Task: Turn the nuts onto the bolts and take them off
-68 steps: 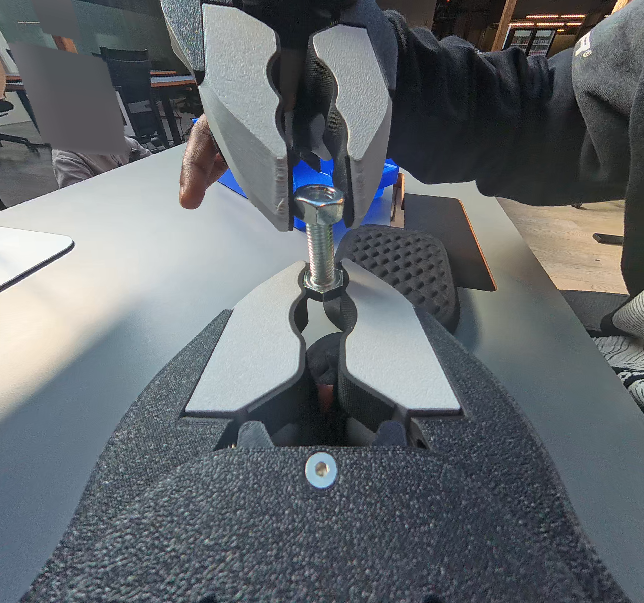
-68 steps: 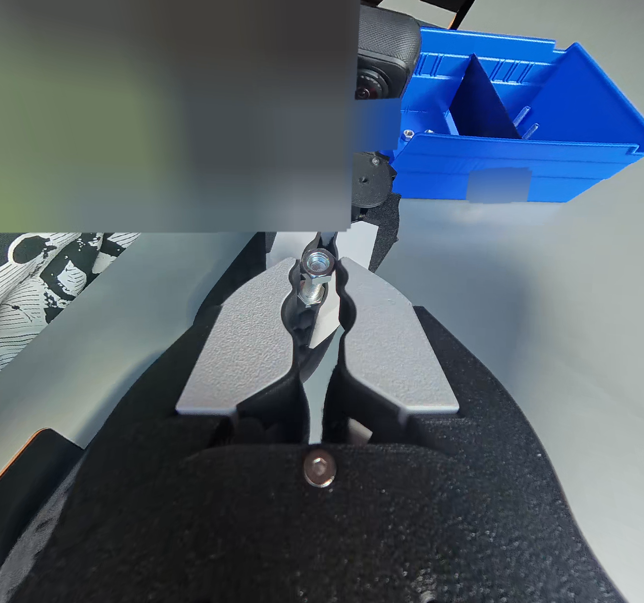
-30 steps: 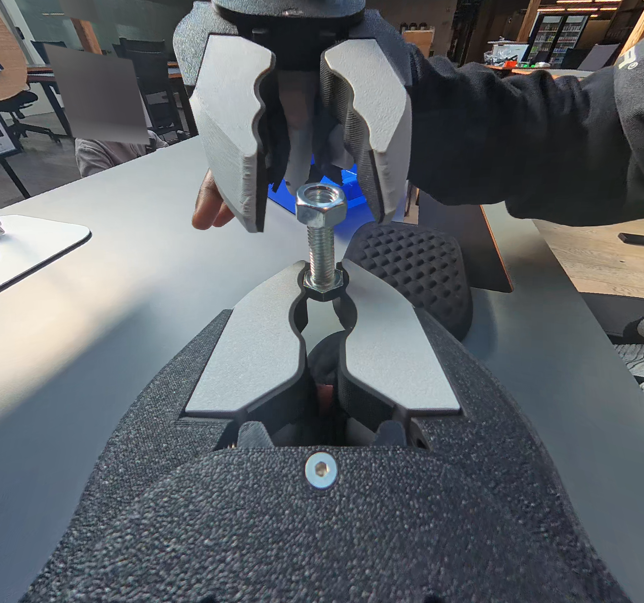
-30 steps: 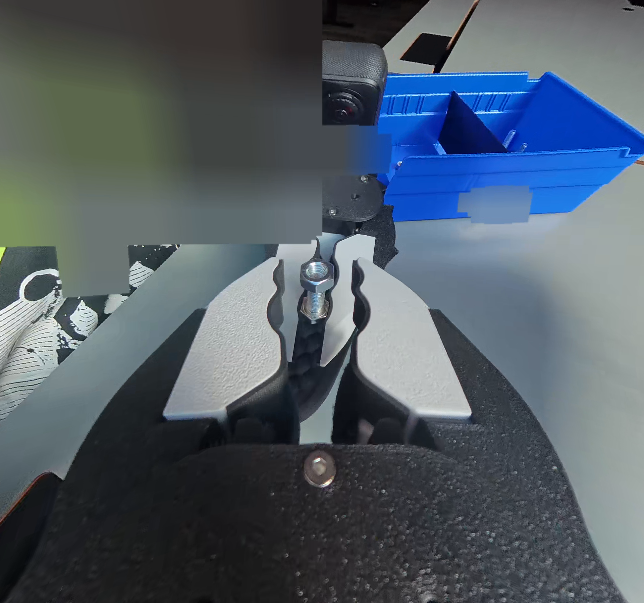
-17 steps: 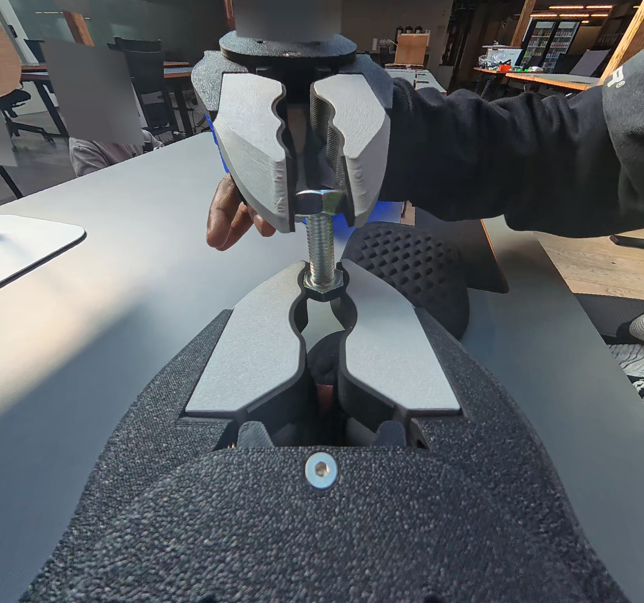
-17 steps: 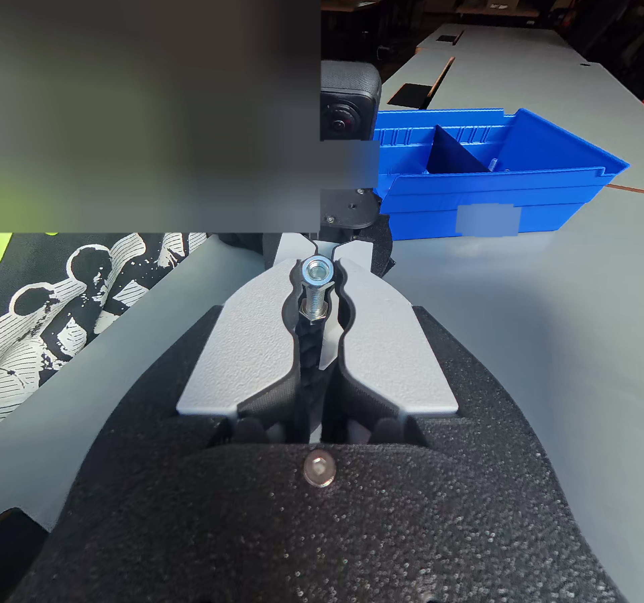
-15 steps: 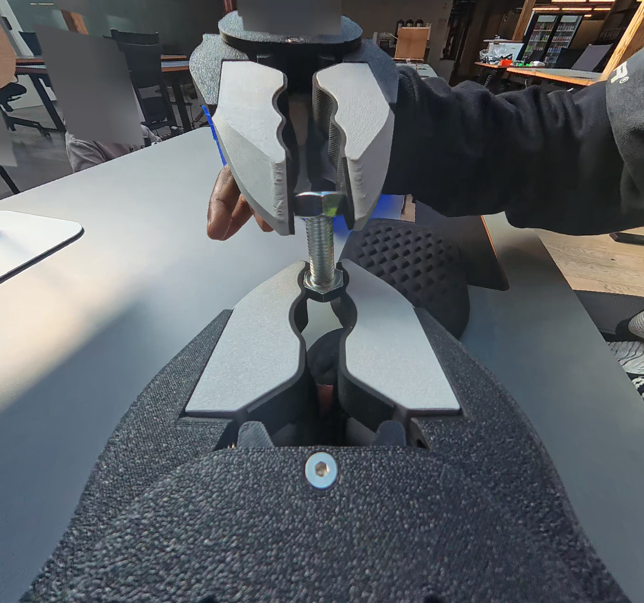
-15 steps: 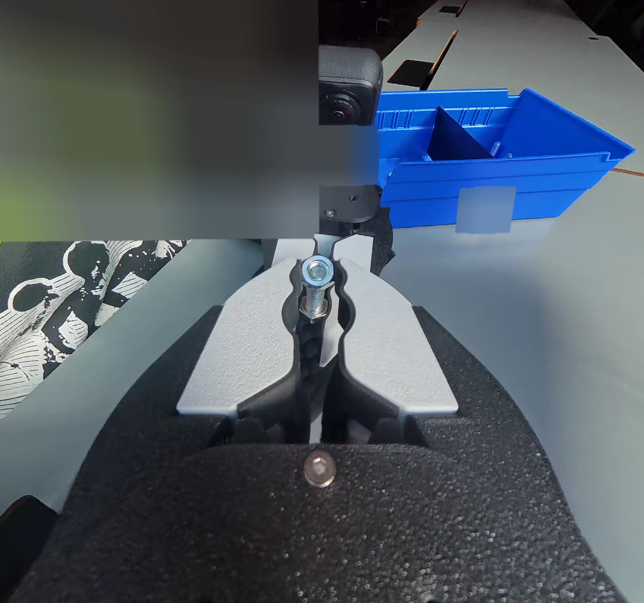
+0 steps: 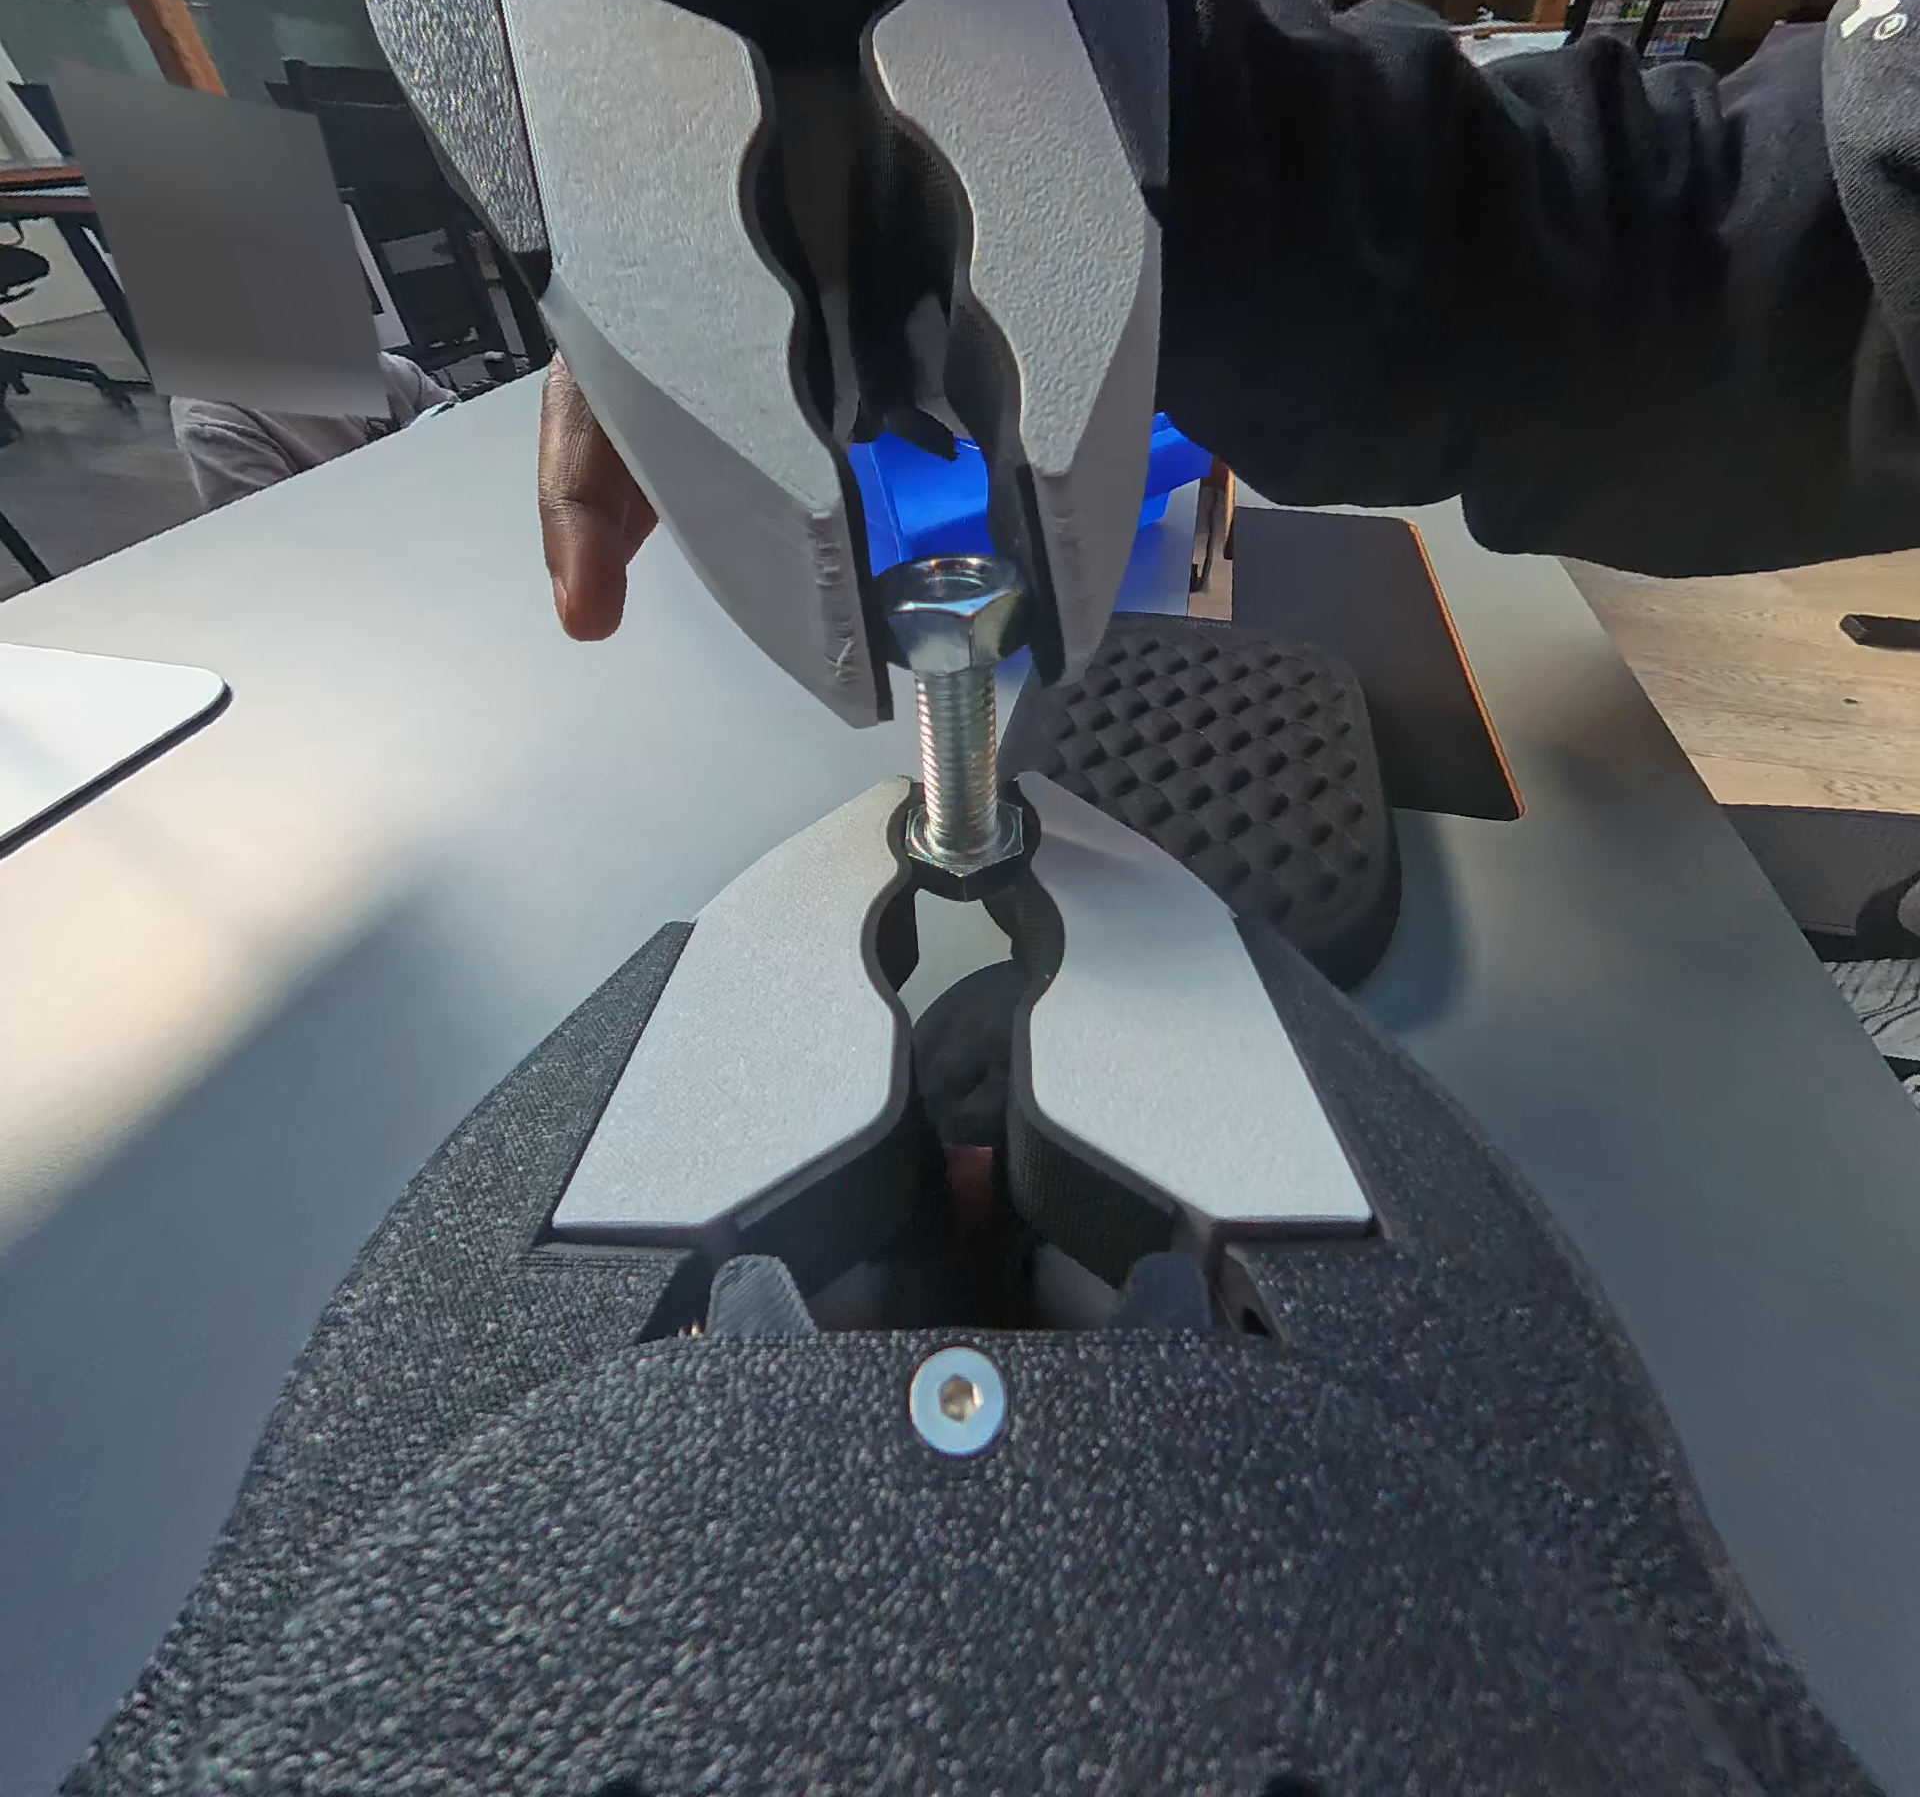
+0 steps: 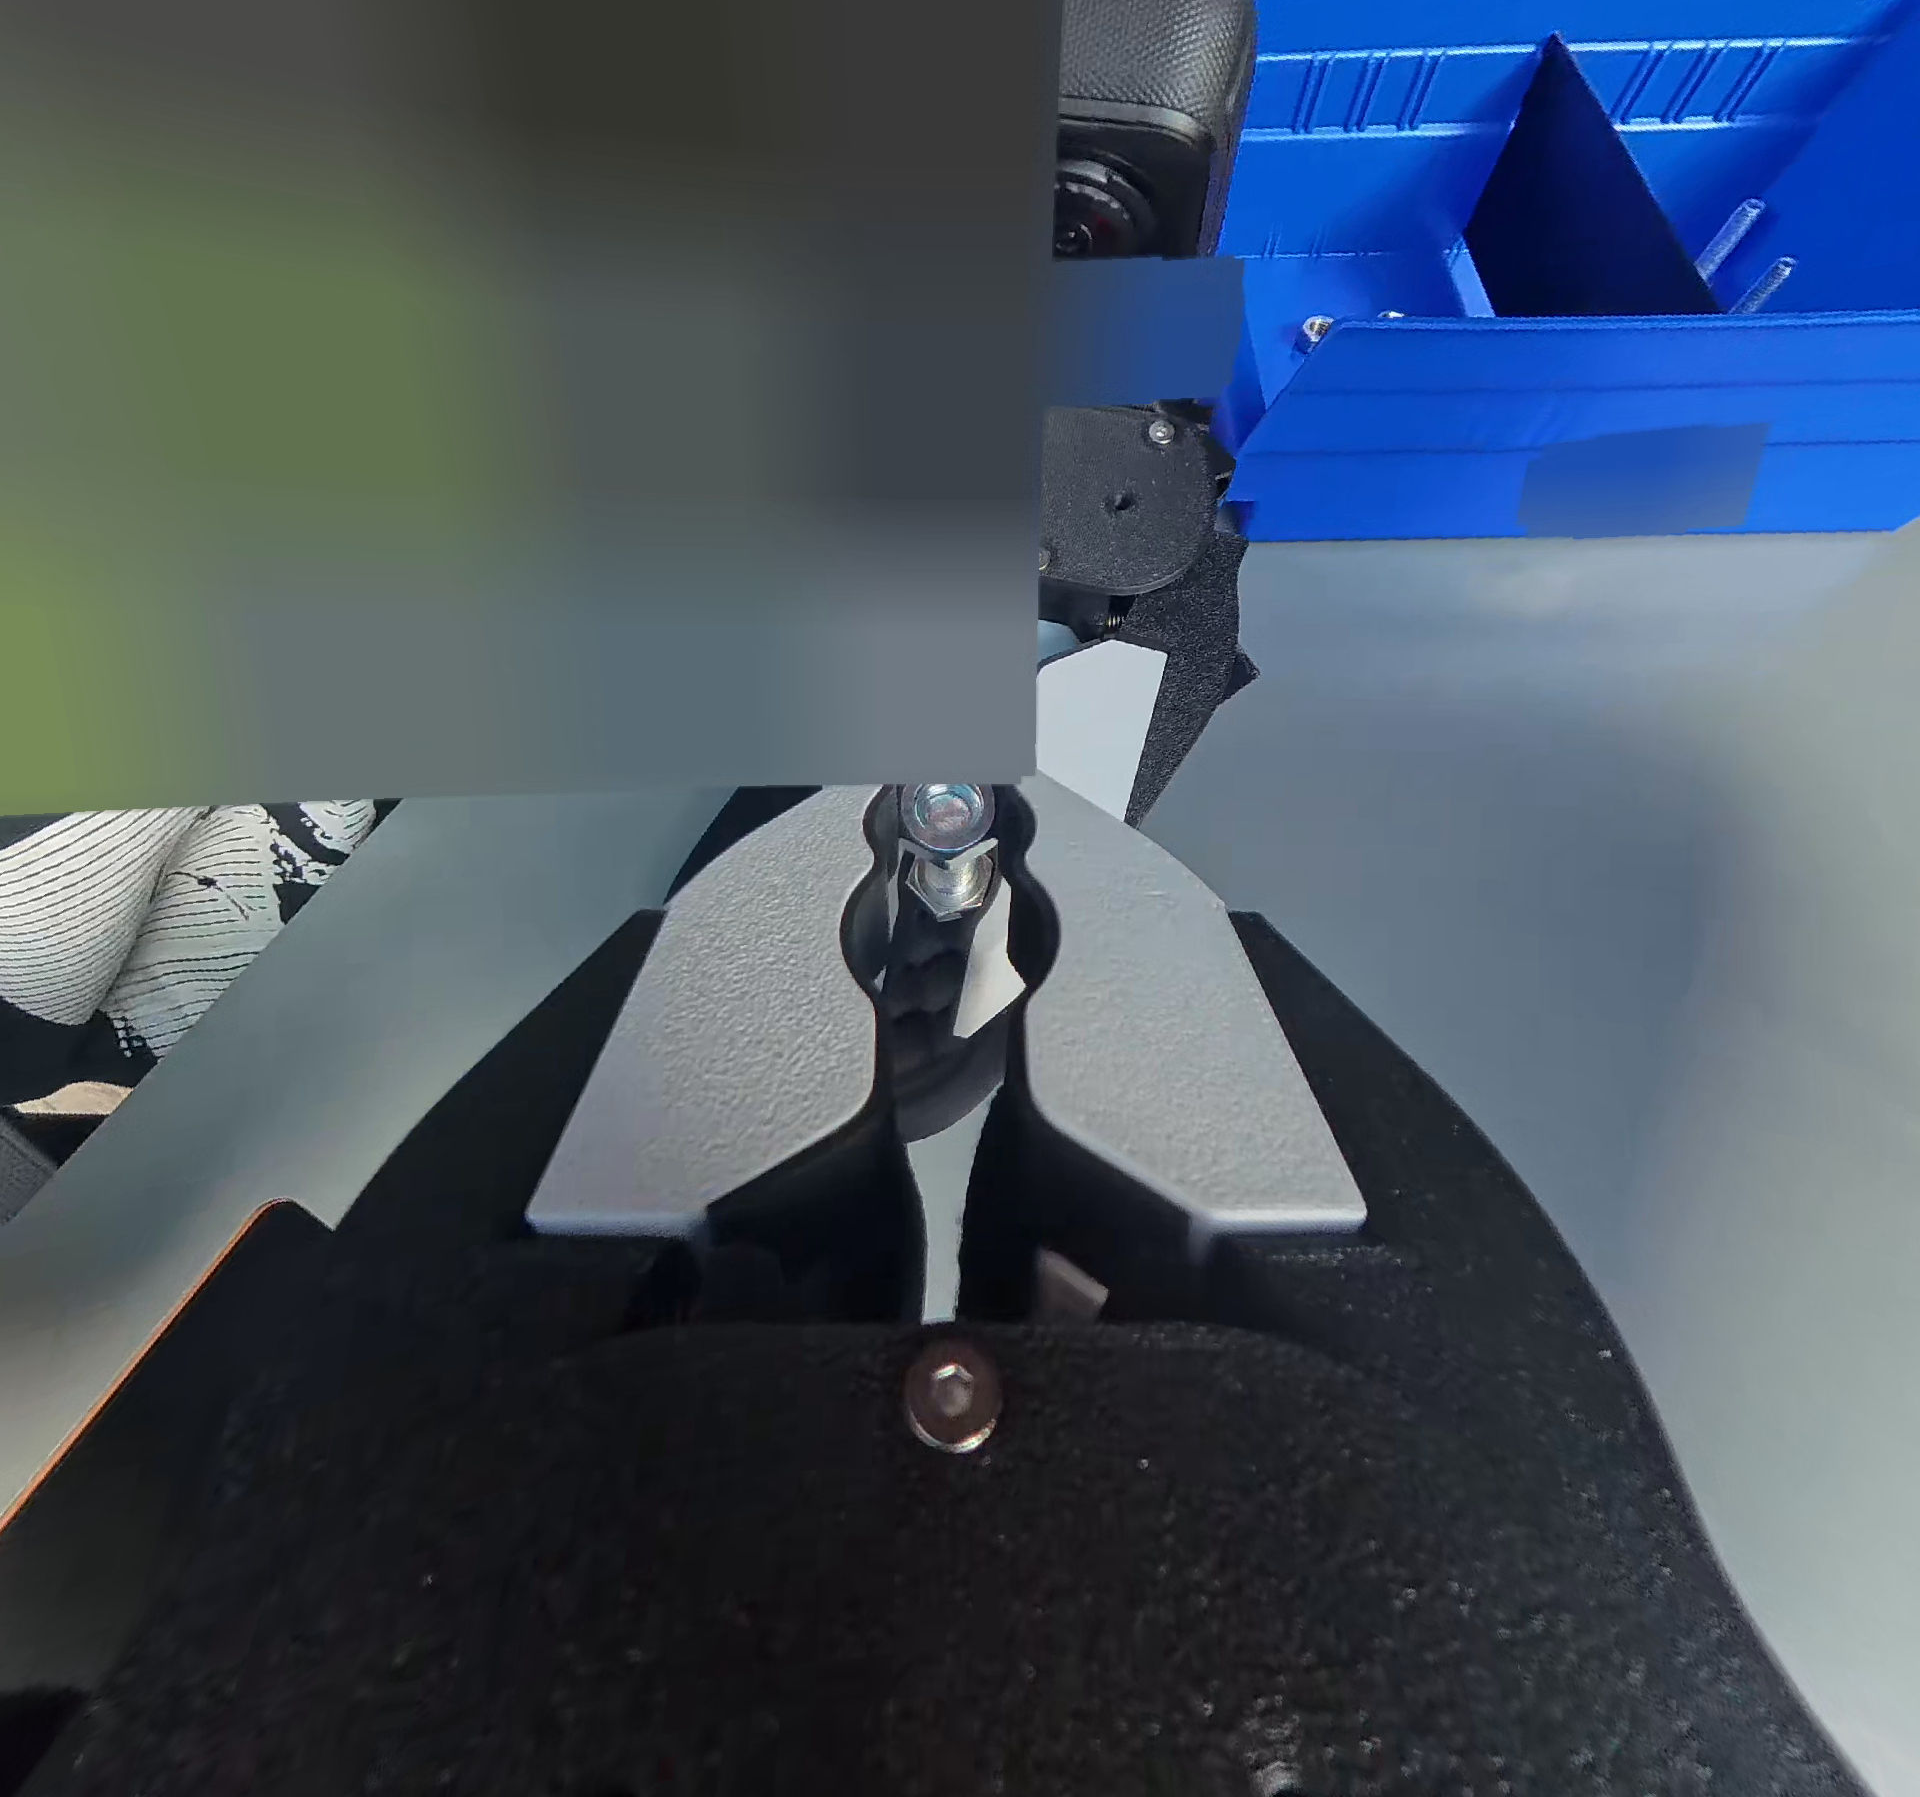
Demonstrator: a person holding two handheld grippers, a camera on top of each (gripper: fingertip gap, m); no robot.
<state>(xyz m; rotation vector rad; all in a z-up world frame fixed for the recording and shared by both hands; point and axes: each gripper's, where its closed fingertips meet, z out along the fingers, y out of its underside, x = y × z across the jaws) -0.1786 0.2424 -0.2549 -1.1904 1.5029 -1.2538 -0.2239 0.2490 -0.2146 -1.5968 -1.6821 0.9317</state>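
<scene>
The bolt [image 9: 958, 739] stands upright above the table [image 9: 343, 812], held between the two grippers. Its hex head [image 9: 964, 838] sits at the bottom, clamped at the tips of the left gripper [image 9: 966, 812], whose fingers are closed narrow on it. The nut [image 9: 954, 609] sits at the very top of the thread, at 12 o'clock from the head, with almost the whole shank bare below it.

The right gripper [image 9: 951, 620] comes down from 12 o'clock, and its fingers are closed on the nut's flats, one at 9 o'clock and one at 3 o'clock. In the right wrist view the nut [image 10: 943, 817] lies at the fingertips of that gripper [image 10: 943, 828], with the bolt head [image 10: 948, 890] seen past it.

Judgement: the nut is engaged by only a few threads. Whether it is going on or coming off cannot be told from this moment. Either way most of one pass is left.

A blue bin [image 10: 1558, 417] lies on the table at 1 o'clock in the right wrist view, well apart; more bolts [image 10: 1756, 277] show in its right compartment, so further pairs likely remain.
</scene>
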